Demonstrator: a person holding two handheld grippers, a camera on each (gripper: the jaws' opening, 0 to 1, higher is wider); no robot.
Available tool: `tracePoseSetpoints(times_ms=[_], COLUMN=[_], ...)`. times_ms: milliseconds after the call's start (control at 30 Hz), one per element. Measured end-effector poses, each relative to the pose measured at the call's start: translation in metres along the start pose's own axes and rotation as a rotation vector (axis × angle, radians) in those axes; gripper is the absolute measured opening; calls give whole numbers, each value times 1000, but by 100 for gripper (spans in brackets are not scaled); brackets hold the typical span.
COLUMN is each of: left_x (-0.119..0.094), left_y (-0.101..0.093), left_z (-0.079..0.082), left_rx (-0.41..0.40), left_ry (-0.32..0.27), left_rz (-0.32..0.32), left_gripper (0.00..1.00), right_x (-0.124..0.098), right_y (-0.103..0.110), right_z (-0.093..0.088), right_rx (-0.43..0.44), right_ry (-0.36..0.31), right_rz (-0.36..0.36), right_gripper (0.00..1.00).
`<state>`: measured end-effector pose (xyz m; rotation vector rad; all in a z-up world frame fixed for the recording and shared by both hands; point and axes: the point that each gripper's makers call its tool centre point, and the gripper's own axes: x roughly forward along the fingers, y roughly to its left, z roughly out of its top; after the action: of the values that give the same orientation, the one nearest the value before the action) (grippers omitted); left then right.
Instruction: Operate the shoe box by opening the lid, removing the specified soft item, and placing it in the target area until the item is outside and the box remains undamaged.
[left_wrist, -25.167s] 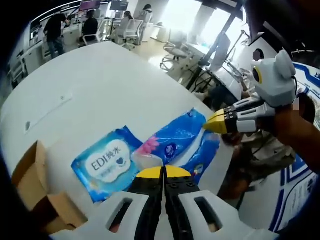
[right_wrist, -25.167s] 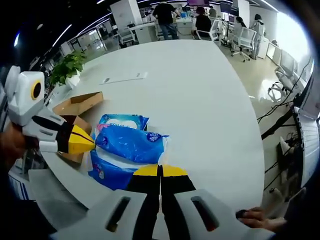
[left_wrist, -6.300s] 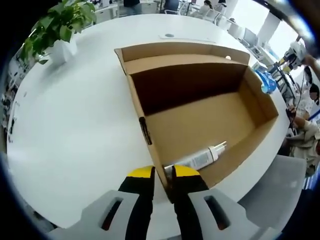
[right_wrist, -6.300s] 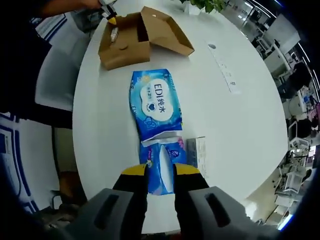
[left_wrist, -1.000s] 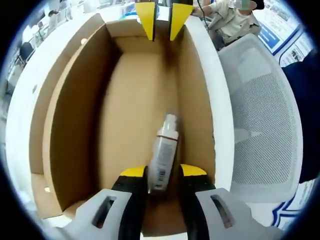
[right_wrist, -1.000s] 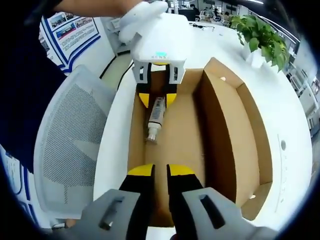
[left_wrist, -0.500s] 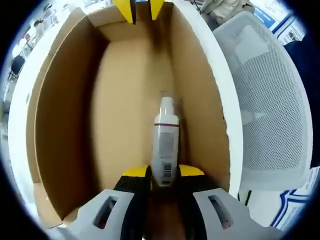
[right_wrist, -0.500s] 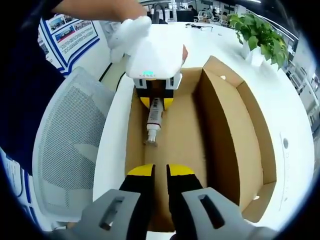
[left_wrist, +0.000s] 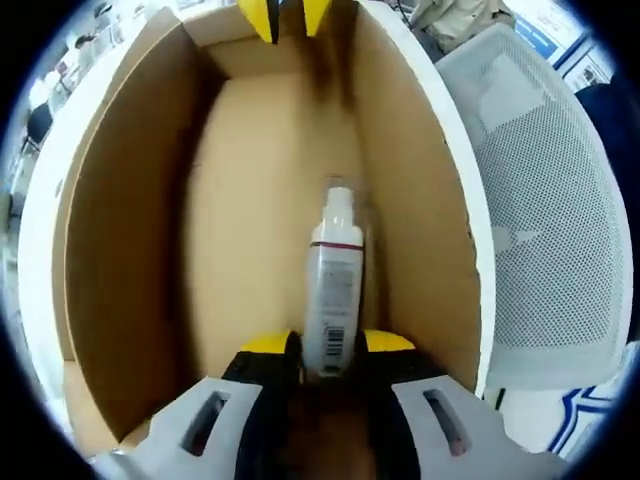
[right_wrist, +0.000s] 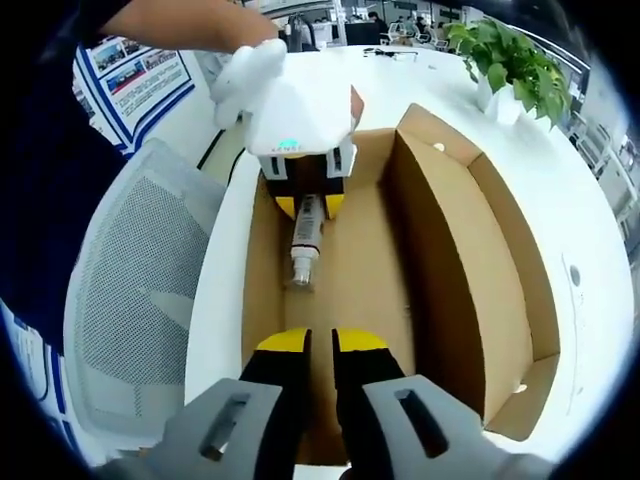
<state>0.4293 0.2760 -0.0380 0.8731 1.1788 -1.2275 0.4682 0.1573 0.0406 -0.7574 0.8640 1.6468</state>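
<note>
Two tools work the open box on the counter: left tool grasping the bottle lying on the box floor, right tool clenched over the near wall.

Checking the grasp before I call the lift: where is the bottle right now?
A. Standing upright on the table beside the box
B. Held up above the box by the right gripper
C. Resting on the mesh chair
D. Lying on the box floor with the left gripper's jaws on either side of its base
D: the bottle lies flat on the floor of the cardboard box, its base between the jaws of the left gripper, as the right gripper view also shows.
</note>
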Motion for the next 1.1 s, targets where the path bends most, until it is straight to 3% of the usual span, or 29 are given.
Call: tracePoseSetpoints(times_ms=[133, 400, 467, 700, 1000, 1100], left_x=[-4, 6, 5, 5, 2, -3], left_y=[-1, -4, 2, 3, 6, 8], left_z=[10, 8, 8, 10, 16, 23], left_rx=[7, 52, 77, 66, -47, -100], left_ry=[-47, -9, 0, -18, -103, -157], left_rz=[-1, -5, 31, 43, 4, -12], left_gripper=[32, 25, 20, 19, 17, 17], right_x=[0, 1, 2, 4, 5, 3], right_y=[-1, -3, -2, -4, -4, -5], right_z=[0, 0, -1, 1, 3, 4], right_rx=[4, 12, 13, 25, 34, 43], right_ry=[-4, -16, -16, -30, -47, -53], right_rz=[-1, -5, -5, -6, -10, -13], right_gripper=[6, 5, 5, 4, 9, 11])
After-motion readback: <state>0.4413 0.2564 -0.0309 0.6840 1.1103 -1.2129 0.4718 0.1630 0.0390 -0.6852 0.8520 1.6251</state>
